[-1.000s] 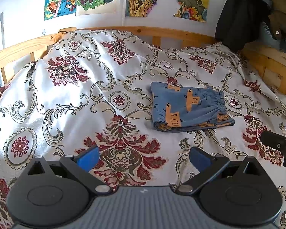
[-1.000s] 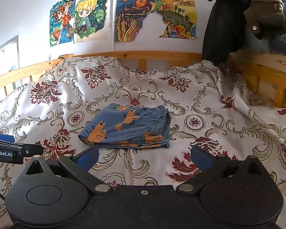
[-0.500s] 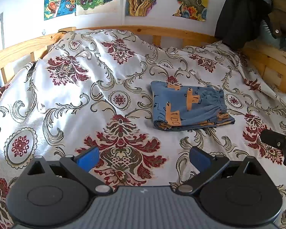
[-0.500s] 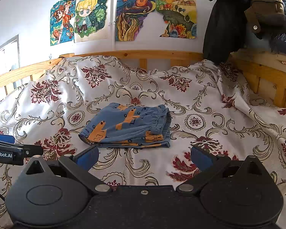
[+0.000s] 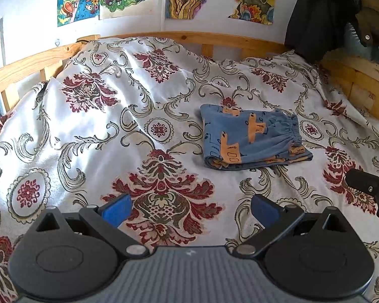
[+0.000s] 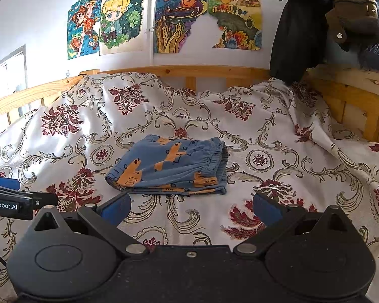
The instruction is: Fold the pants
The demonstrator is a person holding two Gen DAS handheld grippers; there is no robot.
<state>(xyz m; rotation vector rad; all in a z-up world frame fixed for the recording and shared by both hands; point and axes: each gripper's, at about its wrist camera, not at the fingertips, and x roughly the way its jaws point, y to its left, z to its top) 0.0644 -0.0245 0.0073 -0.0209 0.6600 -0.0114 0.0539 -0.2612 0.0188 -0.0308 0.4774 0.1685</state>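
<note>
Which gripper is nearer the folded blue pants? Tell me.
Right. The right gripper sits open just short of the pants; the left gripper, also open, hangs farther back to their left.

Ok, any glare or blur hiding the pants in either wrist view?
Left wrist view: sunlight glares on the bedspread at left, but the folded pants are evenly lit and sharp; fisheye bends the bed rail. Right wrist view: pants crisp, mild sheen on the bedspread at left, corners vignetted dark.
</note>
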